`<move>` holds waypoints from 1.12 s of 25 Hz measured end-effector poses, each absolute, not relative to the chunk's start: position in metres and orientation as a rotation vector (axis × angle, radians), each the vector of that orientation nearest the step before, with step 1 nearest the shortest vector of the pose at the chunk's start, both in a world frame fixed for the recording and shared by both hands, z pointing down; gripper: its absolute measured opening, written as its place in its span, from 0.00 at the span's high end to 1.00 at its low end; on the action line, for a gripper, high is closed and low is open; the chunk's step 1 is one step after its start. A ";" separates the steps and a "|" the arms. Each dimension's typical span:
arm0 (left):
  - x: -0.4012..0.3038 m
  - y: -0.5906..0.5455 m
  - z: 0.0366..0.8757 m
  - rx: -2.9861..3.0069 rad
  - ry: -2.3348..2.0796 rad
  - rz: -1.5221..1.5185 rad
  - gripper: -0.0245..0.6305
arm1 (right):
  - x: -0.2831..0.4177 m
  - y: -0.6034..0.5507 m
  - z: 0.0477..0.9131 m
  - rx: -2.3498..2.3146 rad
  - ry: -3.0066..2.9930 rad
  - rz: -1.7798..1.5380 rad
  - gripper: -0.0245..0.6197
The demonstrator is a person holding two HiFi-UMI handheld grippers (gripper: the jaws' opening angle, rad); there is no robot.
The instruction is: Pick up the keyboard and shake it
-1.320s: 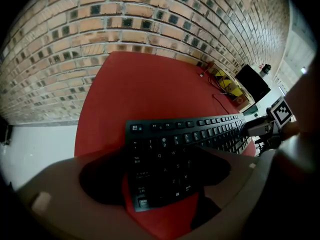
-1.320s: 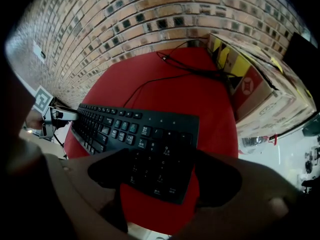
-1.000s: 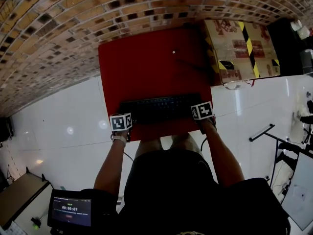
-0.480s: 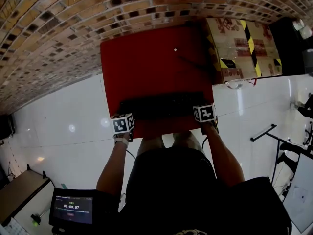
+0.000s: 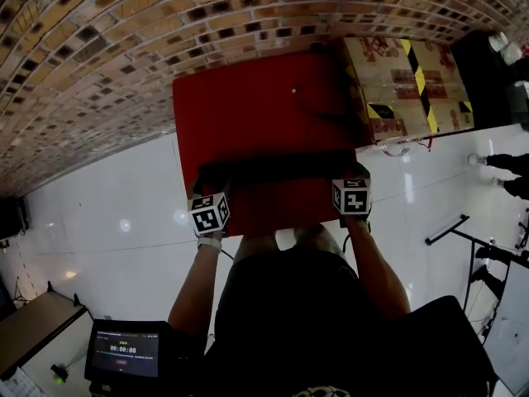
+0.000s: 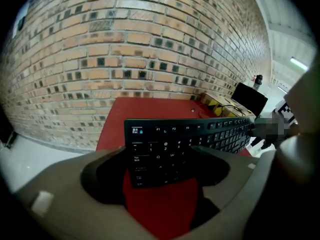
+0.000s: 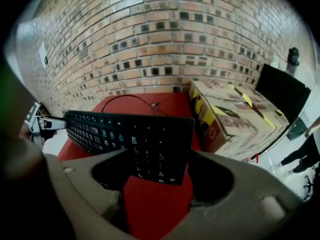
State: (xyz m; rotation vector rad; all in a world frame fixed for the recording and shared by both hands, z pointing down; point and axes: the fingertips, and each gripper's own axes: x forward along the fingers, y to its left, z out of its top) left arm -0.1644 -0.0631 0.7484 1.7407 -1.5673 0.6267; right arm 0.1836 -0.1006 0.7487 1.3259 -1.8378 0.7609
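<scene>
The black keyboard [image 5: 281, 169] hangs over the red table [image 5: 248, 106], lifted and tilted, a dark blurred bar in the head view. My left gripper [image 5: 207, 193] holds its left end and my right gripper [image 5: 352, 179] its right end. In the left gripper view the keyboard [image 6: 195, 134] runs off to the right from between the jaws of the left gripper [image 6: 161, 170], its near corner pinched. In the right gripper view the keyboard [image 7: 125, 133] stretches left, its number-pad end sitting between the closing jaws of the right gripper [image 7: 159, 170].
A cardboard box [image 5: 405, 77] with yellow-black tape stands against the table's right side. The keyboard's cable [image 5: 318, 110] lies across the red top, near a small white speck [image 5: 293, 91]. A brick wall [image 5: 99, 56] runs behind. A tablet [image 5: 122, 356] is at lower left.
The keyboard has come up off the red table and tilted. Both grippers have moved with its ends, slightly right and toward me in the head view.
</scene>
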 end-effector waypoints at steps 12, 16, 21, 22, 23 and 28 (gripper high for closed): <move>-0.175 -0.131 0.593 2.051 -1.854 0.389 0.34 | 0.175 -0.169 0.608 1.567 -2.107 0.517 0.45; -0.182 -0.150 0.525 2.152 -1.966 0.268 0.34 | 0.168 -0.191 0.541 1.661 -2.218 0.367 0.45; -0.185 -0.168 0.432 2.288 -2.103 0.076 0.35 | 0.165 -0.211 0.445 1.802 -2.344 0.123 0.44; -0.186 -0.169 0.412 2.316 -2.132 0.032 0.35 | 0.165 -0.212 0.425 1.826 -2.369 0.071 0.44; -0.186 -0.170 0.393 2.341 -2.159 -0.012 0.35 | 0.165 -0.213 0.405 1.848 -2.393 0.019 0.44; -0.187 -0.164 0.316 2.425 -2.271 -0.224 0.35 | 0.164 -0.211 0.322 1.931 -2.483 -0.228 0.44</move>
